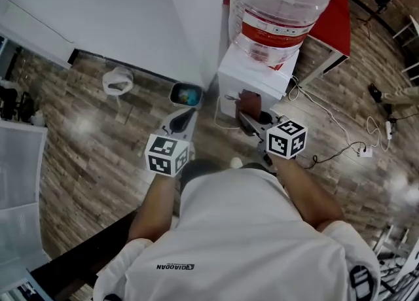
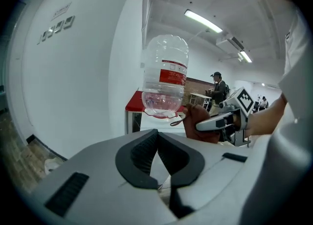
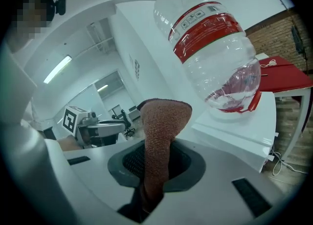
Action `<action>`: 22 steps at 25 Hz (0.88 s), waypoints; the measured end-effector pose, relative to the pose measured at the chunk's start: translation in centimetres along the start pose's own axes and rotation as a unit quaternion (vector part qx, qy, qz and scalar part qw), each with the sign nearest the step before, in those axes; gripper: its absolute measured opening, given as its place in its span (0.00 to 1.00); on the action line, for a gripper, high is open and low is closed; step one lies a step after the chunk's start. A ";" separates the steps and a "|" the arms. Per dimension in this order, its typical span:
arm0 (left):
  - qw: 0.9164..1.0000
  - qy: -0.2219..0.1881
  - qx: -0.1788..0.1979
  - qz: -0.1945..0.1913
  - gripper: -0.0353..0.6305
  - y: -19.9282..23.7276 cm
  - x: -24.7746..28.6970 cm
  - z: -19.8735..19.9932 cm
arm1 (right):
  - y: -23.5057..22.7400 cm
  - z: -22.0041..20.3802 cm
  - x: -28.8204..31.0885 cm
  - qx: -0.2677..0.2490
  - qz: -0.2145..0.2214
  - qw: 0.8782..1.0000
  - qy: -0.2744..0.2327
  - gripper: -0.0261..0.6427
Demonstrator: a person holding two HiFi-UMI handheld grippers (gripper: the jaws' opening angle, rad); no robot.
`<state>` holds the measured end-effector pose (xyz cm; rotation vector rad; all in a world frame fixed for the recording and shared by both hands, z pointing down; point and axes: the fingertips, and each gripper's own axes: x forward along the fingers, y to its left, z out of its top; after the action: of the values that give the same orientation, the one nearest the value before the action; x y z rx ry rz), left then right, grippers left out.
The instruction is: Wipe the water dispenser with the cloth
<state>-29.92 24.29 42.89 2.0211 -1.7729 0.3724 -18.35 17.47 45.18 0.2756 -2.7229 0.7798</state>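
The white water dispenser (image 1: 252, 78) stands against the wall and carries a clear bottle (image 1: 278, 5) with a red label. My right gripper (image 1: 249, 118) is shut on a reddish-brown cloth (image 1: 249, 102), held at the dispenser's front face. In the right gripper view the cloth (image 3: 161, 136) rises from between the jaws (image 3: 154, 170), with the bottle (image 3: 215, 48) and dispenser top (image 3: 244, 131) just beyond. My left gripper (image 1: 185, 115) hangs to the left of the dispenser, off it. Its jaws (image 2: 157, 136) are shut with nothing in them. From there I see the bottle (image 2: 165, 77) and the cloth (image 2: 203, 126).
A white wall corner (image 1: 190, 25) stands left of the dispenser, with a small dark bin (image 1: 186, 94) at its foot. A red table (image 1: 334, 18) is behind. Cables and a power strip (image 1: 363, 151) lie on the floor at right, a plastic bag (image 1: 118, 80) at left.
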 end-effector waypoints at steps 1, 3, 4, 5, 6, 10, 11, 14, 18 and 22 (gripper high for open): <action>1.000 0.001 0.004 -0.007 0.04 0.7 0.7 0.2 | -0.4 0.2 0.6 0.007 -0.007 1.000 -0.003 0.12; 1.000 0.004 0.015 -0.025 0.04 2.2 2.1 0.6 | -1.2 0.8 2.2 0.026 -0.022 0.999 -0.011 0.12; 0.999 0.008 0.021 -0.036 0.04 2.8 2.8 0.7 | -1.7 1.0 3.1 0.037 -0.031 0.999 -0.015 0.12; 0.998 0.014 0.028 -0.048 0.04 3.3 3.4 0.6 | -2.3 1.2 4.1 0.047 -0.041 0.998 -0.018 0.12; 0.997 0.019 0.034 -0.062 0.04 3.8 3.9 0.6 | -2.8 1.4 5.2 0.056 -0.052 0.997 -0.021 0.12; 0.992 0.031 0.045 -0.115 0.04 5.5 6.1 0.8 | -5.3 2.6 9.2 0.077 -0.091 0.992 -0.033 0.12; 0.990 0.031 0.046 -0.126 0.04 5.9 6.6 1.0 | -5.9 3.0 10.0 0.078 -0.100 0.991 -0.037 0.12; 0.985 0.036 0.051 -0.162 0.04 6.6 7.8 1.1 | -7.2 4.0 12.2 0.081 -0.125 0.988 -0.045 0.12; 0.975 0.055 0.068 -0.206 0.04 7.2 8.5 0.8 | -8.2 5.1 14.0 0.094 -0.150 0.983 -0.053 0.12; 0.969 0.065 0.075 -0.225 0.04 7.9 9.2 0.8 | -9.0 5.8 14.9 0.112 -0.161 0.978 -0.068 0.12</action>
<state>-36.44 15.16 47.54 2.3650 -1.1916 0.4895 -31.25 5.35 49.78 0.8235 -2.6117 1.0000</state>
